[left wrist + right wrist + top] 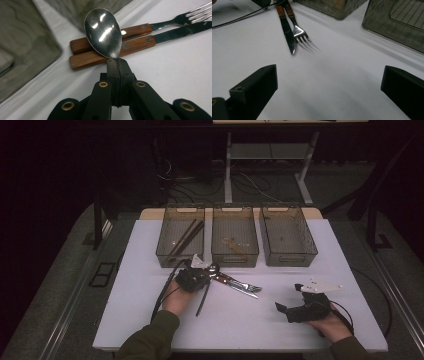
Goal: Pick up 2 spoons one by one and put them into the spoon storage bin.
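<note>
White tabletop (pixel 150 270) carries three bins at upper centre. Left gripper (pixel 116 60), jaws clamped on the spoon (pixel 103 32) at its neck, should keep it level toward the middle bin (pixel 235 255). Right gripper (pixel 329 82) rests at lower right, jaws apart.

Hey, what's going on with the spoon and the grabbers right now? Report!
Left gripper shut on the spoon, bowl up. Right gripper open, nothing between its jaws. Fork and knife lie side by side on the table. Nothing in the way.
</note>
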A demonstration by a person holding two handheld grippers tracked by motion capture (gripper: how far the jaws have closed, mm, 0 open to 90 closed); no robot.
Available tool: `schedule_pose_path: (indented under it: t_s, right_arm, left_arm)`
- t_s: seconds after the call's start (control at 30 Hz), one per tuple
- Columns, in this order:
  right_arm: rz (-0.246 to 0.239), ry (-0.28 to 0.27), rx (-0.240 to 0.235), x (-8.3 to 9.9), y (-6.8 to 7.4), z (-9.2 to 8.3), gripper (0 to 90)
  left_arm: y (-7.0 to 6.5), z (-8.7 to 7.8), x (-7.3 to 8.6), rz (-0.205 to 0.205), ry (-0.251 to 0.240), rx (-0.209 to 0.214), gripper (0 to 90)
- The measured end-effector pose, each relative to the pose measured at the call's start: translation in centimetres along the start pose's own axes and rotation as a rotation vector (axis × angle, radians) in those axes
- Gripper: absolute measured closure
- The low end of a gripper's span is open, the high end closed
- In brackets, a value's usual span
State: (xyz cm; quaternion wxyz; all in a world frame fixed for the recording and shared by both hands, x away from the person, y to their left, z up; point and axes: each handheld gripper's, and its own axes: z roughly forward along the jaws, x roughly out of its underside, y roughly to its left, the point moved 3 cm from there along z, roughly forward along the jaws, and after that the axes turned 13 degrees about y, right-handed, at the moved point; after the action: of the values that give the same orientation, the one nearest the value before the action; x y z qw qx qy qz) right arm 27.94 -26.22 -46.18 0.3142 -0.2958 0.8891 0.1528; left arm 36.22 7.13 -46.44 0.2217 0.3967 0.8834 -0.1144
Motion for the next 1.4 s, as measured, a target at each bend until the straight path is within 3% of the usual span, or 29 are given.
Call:
schedule_pose_path:
  t_s: [0.13,0.17,0.23,0.33,0.47,0.7,0.77,0.8,0.83,0.87,0.9,0.97,1.07,1.1,1.27,1.4]
  right_arm:
    - [-0.002,0.000,0.000,0.0,0.0,0.0,0.5]
    - [-0.002,0.000,0.001,0.0,0.0,0.0,0.5]
    - [-0.001,0.000,0.001,0.0,0.0,0.0,0.5]
    - [-0.003,0.000,0.001,0.0,0.0,0.0,0.5]
    - [-0.003,-0.001,0.002,0.0,0.1,0.0,0.5]
    - [-0.006,-0.002,0.002,0.0,0.1,0.0,0.5]
    - [-0.006,-0.001,0.002,0.0,0.1,0.0,0.5]
    - [-0.007,-0.002,0.002,0.0,0.1,0.0,0.5]
    - [-0.006,-0.002,0.001,0.0,0.1,0.0,0.5]
    - [-0.007,-0.002,0.001,0.0,0.1,0.0,0.5]
    - [-0.007,-0.002,0.001,0.0,0.1,0.0,0.5]
    - [-0.007,-0.002,0.002,0.0,0.1,0.0,0.5]
    - [-0.006,-0.001,0.001,-0.1,0.1,-0.1,0.5]
    - [-0.006,-0.002,0.001,-0.1,0.1,-0.1,0.5]
    - [-0.003,0.000,0.001,0.0,0.1,0.0,0.5]
    - [-0.005,-0.001,0.001,0.0,0.1,0.0,0.5]
  left_arm:
    - [-0.8,0.1,-0.3,0.012,-0.004,0.023,89.7]
    - [-0.8,0.1,-0.3,0.034,0.001,0.025,89.7]
    - [-1.3,0.2,-0.4,0.032,0.001,0.040,89.7]
    - [-1.7,0.4,-0.6,0.069,0.005,0.060,89.7]
    - [-2.8,0.8,-0.7,0.089,0.007,0.090,89.7]
    - [-4.8,1.1,-1.0,0.178,0.011,0.166,89.7]
    - [-5.3,1.1,-1.1,0.188,0.011,0.157,89.7]
    - [-5.2,1.1,-1.2,0.212,0.009,0.167,89.7]
    - [-5.5,1.1,-1.1,0.195,0.009,0.183,89.7]
    - [-5.5,1.1,-1.1,0.218,0.010,0.184,89.7]
    - [-5.8,1.1,-1.1,0.202,0.008,0.205,89.7]
    - [-5.8,1.1,-1.1,0.222,0.015,0.205,89.7]
    - [-5.8,1.1,-1.3,0.208,-0.010,0.227,89.3]
    - [-5.6,0.9,-1.4,0.215,-0.014,0.220,86.6]
    - [-5.5,0.6,-2.5,0.164,-0.108,0.217,66.3]
    - [-5.7,1.5,-3.2,0.153,-0.117,0.219,54.8]
